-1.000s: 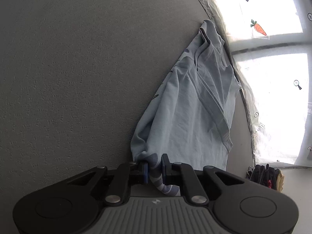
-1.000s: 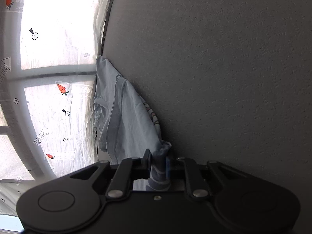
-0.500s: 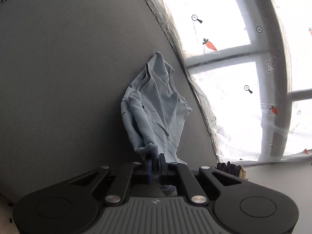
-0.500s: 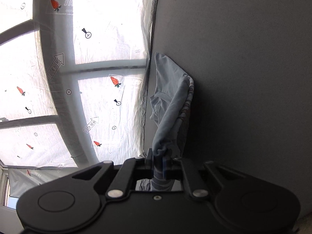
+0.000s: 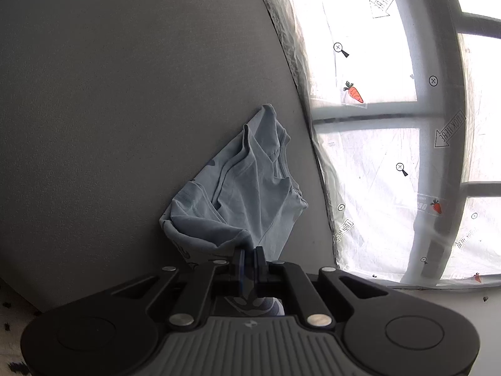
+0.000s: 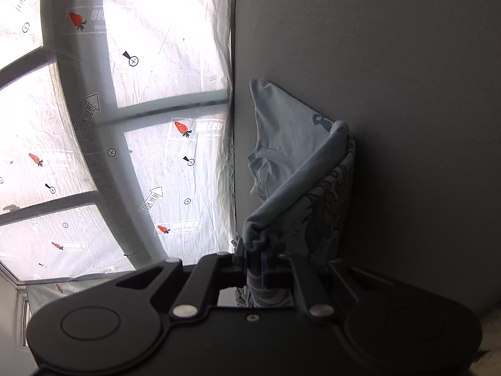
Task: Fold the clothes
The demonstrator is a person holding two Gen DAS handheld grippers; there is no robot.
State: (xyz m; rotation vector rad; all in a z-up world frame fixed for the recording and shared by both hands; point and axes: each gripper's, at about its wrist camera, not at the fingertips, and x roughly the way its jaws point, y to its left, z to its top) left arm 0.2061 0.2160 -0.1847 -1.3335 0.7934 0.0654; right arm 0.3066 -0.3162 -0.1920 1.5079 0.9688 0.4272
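- Pale blue cotton T-shirt, printed with a dark wave-like graphic on one face: you hold it by two points of one edge, while its far end rests on the surface.
- Left black two-finger gripper: jaws narrow, clamped on a pinch of the shirt's fabric, with a tail of printed cloth showing behind the pads.
- Right black two-finger gripper: jaws likewise narrow and gripping a bunched fold of the same shirt.
- Change since a second ago: the shirt then lay long and nearly flat away from you; now it is shorter in view, bunched and doubled, the held edge lifted clear and carried toward the far end. The printed face hangs turned inward in the right wrist view.
- Meaning for the task: by my reading you are midway through the first fold, edge brought over toward the opposite end. Lay it down evenly, or the slack middle may crease.
- Grey textured flat surface: matte, bare apart from the shirt, which sits near its edge on the window side.
- Room: large window with grey frames, covered by white translucent film bearing carrot stickers, arrows and small magnifier marks; strong backlight. Speckled flooring shows at the left view's lower corner.
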